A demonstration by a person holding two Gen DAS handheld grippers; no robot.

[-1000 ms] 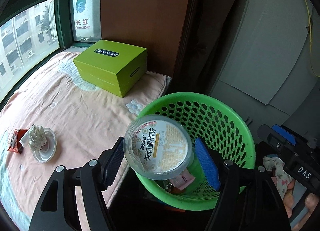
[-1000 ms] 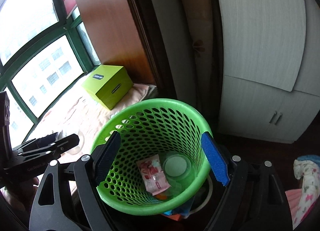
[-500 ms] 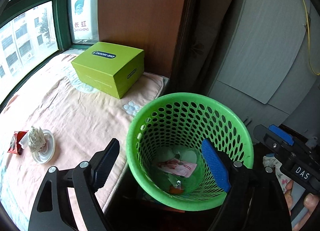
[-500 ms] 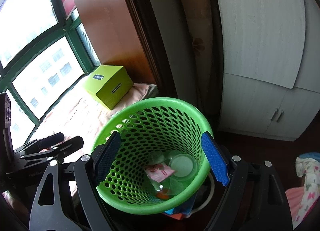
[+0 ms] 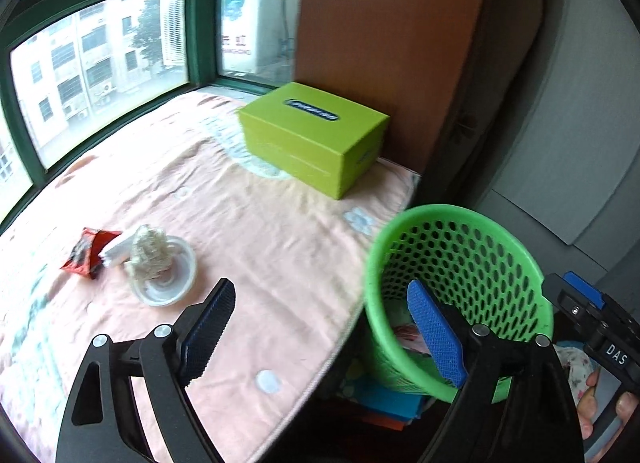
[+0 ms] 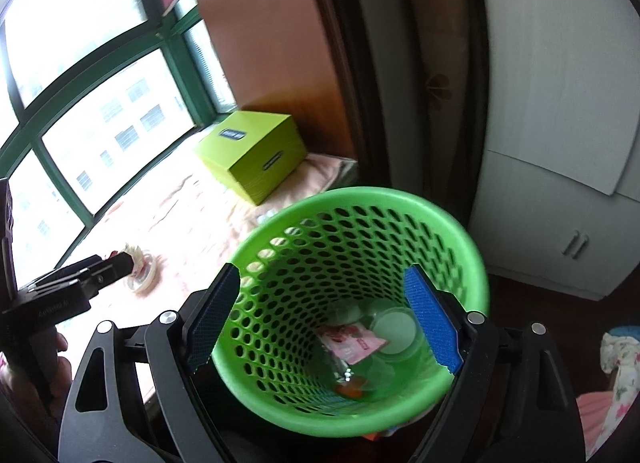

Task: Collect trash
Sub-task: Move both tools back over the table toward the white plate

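Cup now inside upright basket (image 6: 352,207)

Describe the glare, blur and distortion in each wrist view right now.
Left wrist view: even daylight, fisheye bending the window frame, slight motion blur on the green box and basket. Right wrist view: the window is blown out, glare washing over the pink blanket; basket contents stay readable.

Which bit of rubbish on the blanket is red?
The crumpled snack wrapper, farthest left. Beside it lie a white tissue and a clear plastic lid holding a pale wad.
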